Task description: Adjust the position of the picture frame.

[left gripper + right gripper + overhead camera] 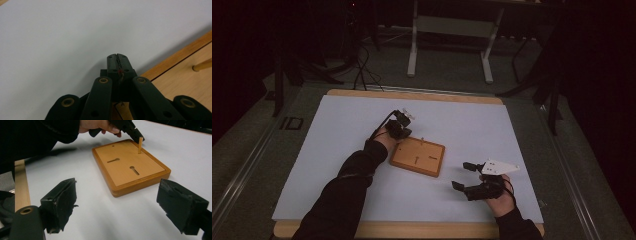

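A flat wooden board [418, 157] [130, 167] lies in the middle of the white table surface, with two keyhole slots and a small hole in its top. One thin wooden peg [140, 145] [202, 65] stands upright in its far corner. My left gripper [404, 131] [117, 61] is at that corner, jaws shut with nothing visible between them; its tip [135, 133] hovers just beside the peg. My right gripper [461, 175] [117, 202] rests on the near right of the board, jaws wide open and empty, pointing at the board.
The white sheet [337, 150] covers a wooden tabletop whose edge [412, 230] shows at the front. Beyond the table stand a white frame's legs [412, 50] and cables on a dark floor.
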Demonstrator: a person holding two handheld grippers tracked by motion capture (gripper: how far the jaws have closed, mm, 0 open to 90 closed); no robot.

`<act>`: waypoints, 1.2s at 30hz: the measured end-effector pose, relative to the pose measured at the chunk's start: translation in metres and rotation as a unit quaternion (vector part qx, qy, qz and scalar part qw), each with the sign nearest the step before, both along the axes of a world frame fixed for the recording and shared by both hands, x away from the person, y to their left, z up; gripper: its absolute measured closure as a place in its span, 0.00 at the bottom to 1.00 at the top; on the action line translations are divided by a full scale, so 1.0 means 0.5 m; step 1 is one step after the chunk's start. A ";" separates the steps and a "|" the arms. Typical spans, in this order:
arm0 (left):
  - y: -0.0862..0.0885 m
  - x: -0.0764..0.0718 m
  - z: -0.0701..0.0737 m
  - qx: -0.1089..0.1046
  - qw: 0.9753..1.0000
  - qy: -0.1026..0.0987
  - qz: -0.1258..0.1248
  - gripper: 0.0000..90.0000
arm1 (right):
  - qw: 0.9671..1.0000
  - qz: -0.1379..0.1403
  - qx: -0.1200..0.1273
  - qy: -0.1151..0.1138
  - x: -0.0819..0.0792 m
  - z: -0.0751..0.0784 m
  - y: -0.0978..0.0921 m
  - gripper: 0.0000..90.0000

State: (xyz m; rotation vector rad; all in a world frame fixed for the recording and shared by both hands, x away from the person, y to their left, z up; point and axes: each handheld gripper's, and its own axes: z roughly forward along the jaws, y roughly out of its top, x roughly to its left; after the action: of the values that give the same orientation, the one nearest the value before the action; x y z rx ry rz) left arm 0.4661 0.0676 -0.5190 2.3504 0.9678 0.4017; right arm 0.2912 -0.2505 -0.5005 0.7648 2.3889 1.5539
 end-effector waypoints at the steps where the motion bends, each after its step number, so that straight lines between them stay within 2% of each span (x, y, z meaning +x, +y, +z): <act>1: 0.001 -0.003 -0.001 0.007 1.000 0.004 -0.002 1.00 | 1.000 0.000 0.000 0.000 0.000 0.000 0.000 0.18; 5: 0.003 -0.018 -0.007 0.015 1.000 0.006 -0.008 1.00 | 1.000 -0.001 0.000 0.000 0.000 0.001 0.000 0.18; 8: 0.003 -0.032 -0.007 0.007 1.000 0.005 -0.009 1.00 | 1.000 -0.001 0.001 -0.002 0.000 0.002 -0.001 0.18; 10: 0.001 -0.040 -0.007 0.000 1.000 0.012 -0.014 1.00 | 1.000 -0.001 0.002 -0.001 0.001 0.002 -0.002 0.18; 14: -0.001 -0.050 -0.007 0.003 1.000 0.012 -0.018 1.00 | 1.000 -0.001 0.003 -0.001 0.001 0.003 -0.001 0.18; 21: 0.007 -0.057 -0.008 -0.006 1.000 0.018 -0.015 1.00 | 1.000 0.000 0.002 0.002 0.001 0.003 0.002 0.18; 22: 0.008 -0.058 -0.007 -0.001 1.000 0.017 -0.017 1.00 | 1.000 0.000 0.001 0.001 0.000 0.003 0.003 0.18; 32: 0.013 -0.060 -0.006 -0.008 0.999 0.031 -0.015 1.00 | 1.000 -0.002 0.002 0.005 0.004 0.000 0.002 0.18; 36: 0.013 -0.061 -0.007 -0.007 0.999 0.034 -0.022 1.00 | 1.000 -0.002 0.003 0.005 0.005 0.000 0.002 0.18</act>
State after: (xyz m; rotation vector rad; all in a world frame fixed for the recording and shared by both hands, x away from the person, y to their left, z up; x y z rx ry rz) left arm 0.4353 0.0741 -0.5223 2.3824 0.9445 0.2975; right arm 0.2935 -0.2498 -0.5005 0.7799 2.3898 1.5589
